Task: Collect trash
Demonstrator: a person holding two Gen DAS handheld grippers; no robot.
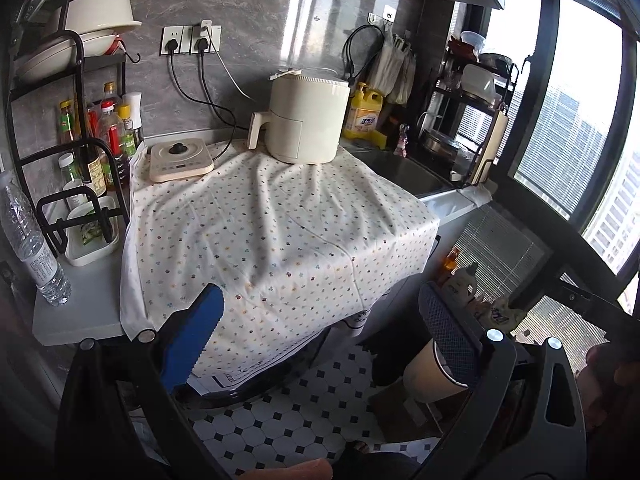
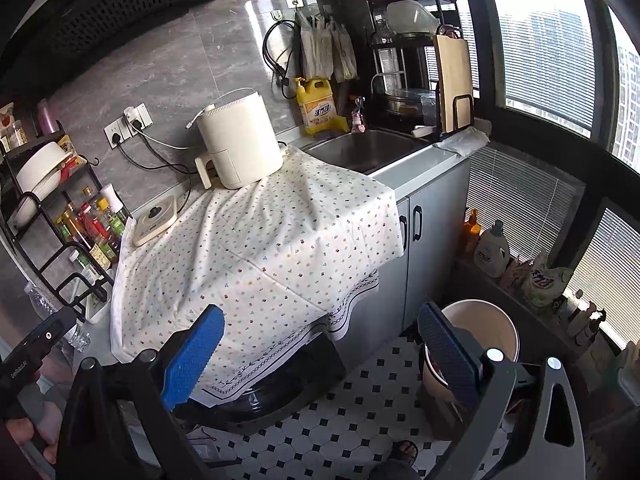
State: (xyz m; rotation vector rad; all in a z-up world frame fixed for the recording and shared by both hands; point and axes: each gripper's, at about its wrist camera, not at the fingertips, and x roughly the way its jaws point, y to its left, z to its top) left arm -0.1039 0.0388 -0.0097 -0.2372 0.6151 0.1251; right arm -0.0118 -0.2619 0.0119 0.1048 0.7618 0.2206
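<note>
**Paper cup waiting on the floor**

Down on the tiled floor by the grey cabinet: tan paper cup with white rim (image 2: 480,332), likely light, crushable; best pinched gently at the rim. Left gripper (image 1: 320,344) and right gripper (image 2: 320,352) both spread, empty.

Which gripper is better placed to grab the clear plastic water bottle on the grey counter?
Left, probably. The clear plastic water bottle stands close beside the open left gripper; the right gripper, also open, sees it farther off.

Air fryer (image 1: 306,118) sits far on the tablecloth (image 1: 276,236), sink (image 1: 404,174) to its right, bottle rack (image 1: 60,128) left.
</note>
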